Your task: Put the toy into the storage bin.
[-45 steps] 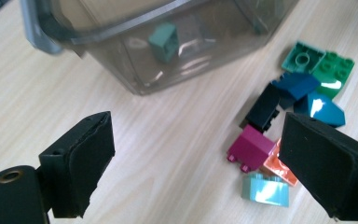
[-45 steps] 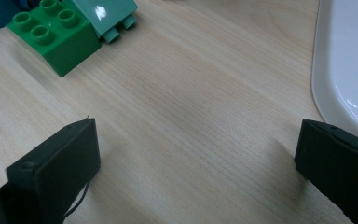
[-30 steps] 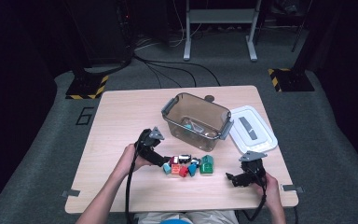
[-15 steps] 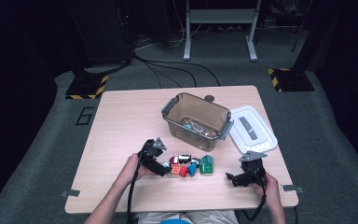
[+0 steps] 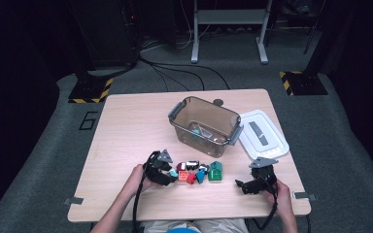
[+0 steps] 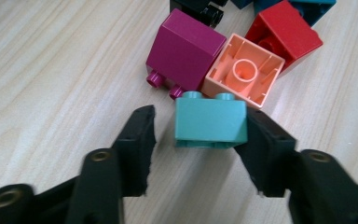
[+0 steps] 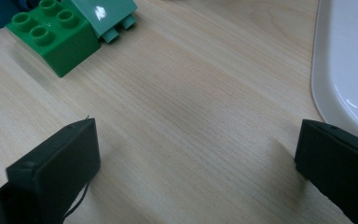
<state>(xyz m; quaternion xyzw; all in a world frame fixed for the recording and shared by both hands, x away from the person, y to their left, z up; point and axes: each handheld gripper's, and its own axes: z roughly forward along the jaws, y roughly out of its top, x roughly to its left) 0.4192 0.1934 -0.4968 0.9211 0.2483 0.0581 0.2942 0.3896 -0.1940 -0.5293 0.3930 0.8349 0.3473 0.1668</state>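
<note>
High view: left gripper (image 5: 167, 175) is down at the brick pile, lower centre; right gripper (image 5: 245, 185) waits, jaws wide and empty.

Left gripper view: jaws closing around the teal brick (image 6: 210, 119), mid-frame. One pad touches, the other is short, so the brick could skid into the peach brick (image 6: 243, 71).
</note>
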